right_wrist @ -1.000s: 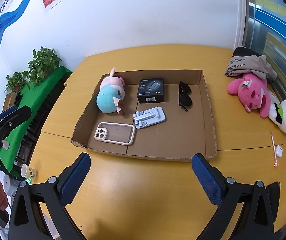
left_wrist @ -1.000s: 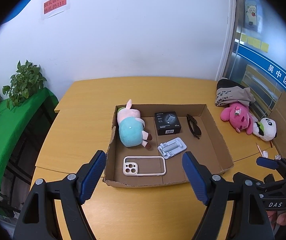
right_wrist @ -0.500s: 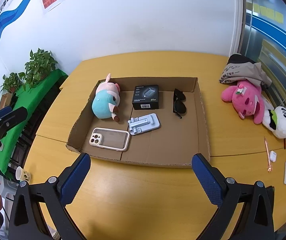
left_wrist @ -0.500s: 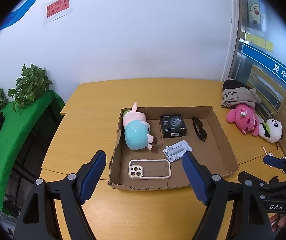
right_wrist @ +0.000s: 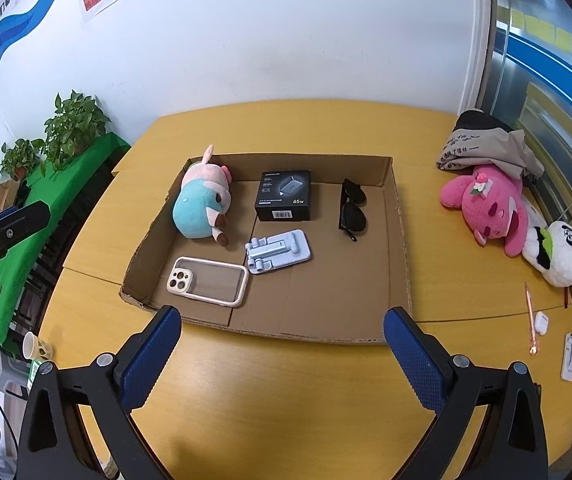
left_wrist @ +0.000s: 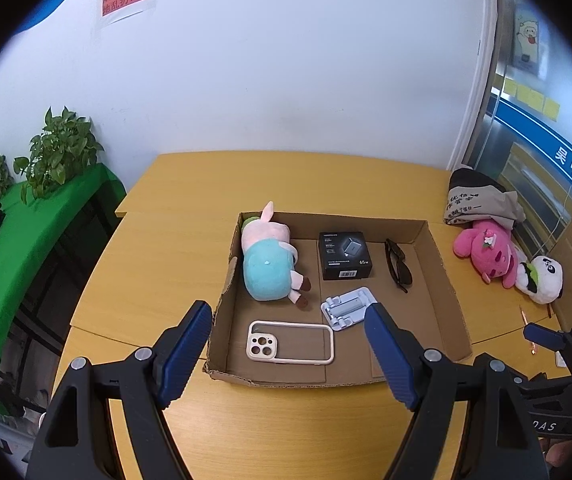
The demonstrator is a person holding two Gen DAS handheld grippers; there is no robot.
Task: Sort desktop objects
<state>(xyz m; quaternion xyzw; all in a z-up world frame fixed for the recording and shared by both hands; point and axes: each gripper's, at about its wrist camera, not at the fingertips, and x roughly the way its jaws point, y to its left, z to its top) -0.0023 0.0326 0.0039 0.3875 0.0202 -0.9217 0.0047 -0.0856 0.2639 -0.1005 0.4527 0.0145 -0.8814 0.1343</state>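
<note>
A shallow cardboard tray (left_wrist: 449, 292) (right_wrist: 399, 240) lies on the yellow table. In it lie a pig plush (left_wrist: 268, 262) (right_wrist: 202, 204), a black charger box (left_wrist: 343, 255) (right_wrist: 284, 195), sunglasses (left_wrist: 397, 266) (right_wrist: 351, 208), a grey phone stand (left_wrist: 347, 307) (right_wrist: 278, 251) and a cream phone case (left_wrist: 289, 342) (right_wrist: 208, 280). My left gripper (left_wrist: 289, 354) is open and empty, above the tray's near edge. My right gripper (right_wrist: 282, 354) is open and empty, above the bare table in front of the tray.
A pink plush (right_wrist: 489, 204), a panda plush (right_wrist: 557, 252) and a folded garment (right_wrist: 485, 144) lie at the right. A pen (right_wrist: 530, 316), an earbud case (right_wrist: 541, 322) and a white object (right_wrist: 570, 354) lie near the right edge. Plants (right_wrist: 70, 128) stand on a green stand at the left.
Both grippers have pulled back and risen from the tray, so it looks smaller and farther. Nothing in the tray has moved.
</note>
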